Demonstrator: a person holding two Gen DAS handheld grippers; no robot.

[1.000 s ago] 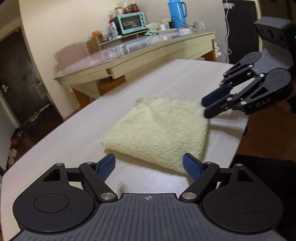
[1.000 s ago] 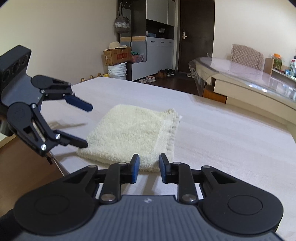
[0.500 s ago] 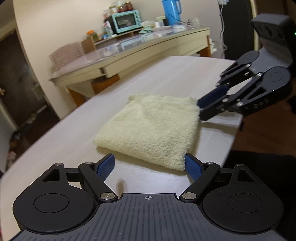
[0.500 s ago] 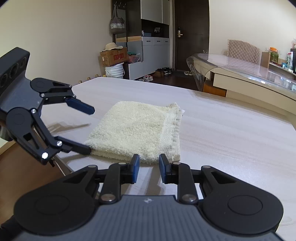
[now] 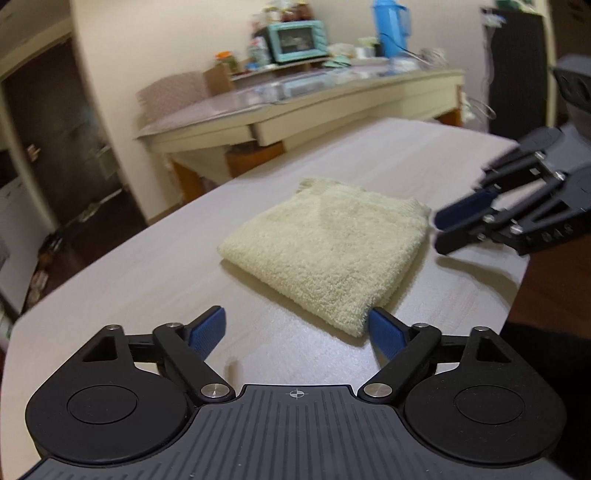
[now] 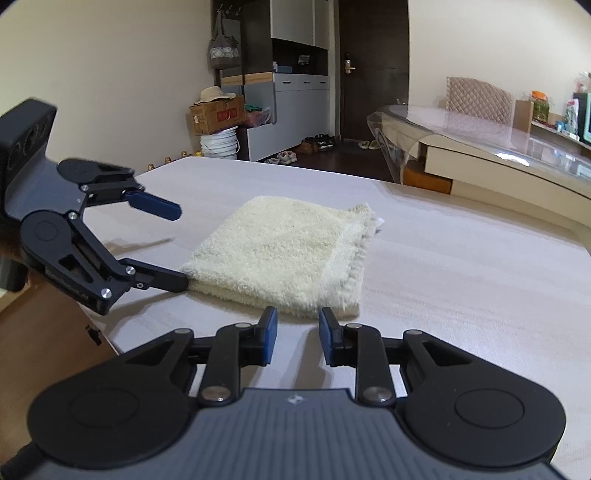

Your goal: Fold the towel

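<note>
A cream towel (image 5: 332,243) (image 6: 280,243) lies folded into a thick square on the pale wooden table (image 5: 110,288) (image 6: 461,277). My left gripper (image 5: 295,328) (image 6: 173,245) stands wide, its jaws opening, at the towel's near corner. One of its fingers (image 6: 166,278) touches that corner, and nothing is pinched. My right gripper (image 6: 297,328) (image 5: 439,234) hovers just in front of the towel's fringed side. Its jaws stand a narrow gap apart and are opening, with nothing between them.
The table's edge (image 6: 107,332) runs close beneath the left gripper. A glass-topped side table (image 5: 295,99) (image 6: 480,136) carries a teal toaster oven (image 5: 299,38) and a blue thermos (image 5: 388,26). A cabinet (image 6: 295,92), a cardboard box (image 6: 218,114) and shoes (image 6: 306,147) stand by the door.
The left wrist view has tilted and the towel sits higher and further right in it. The right gripper's tips stand slightly off the towel's edge, and its jaw gap is a little wider.
</note>
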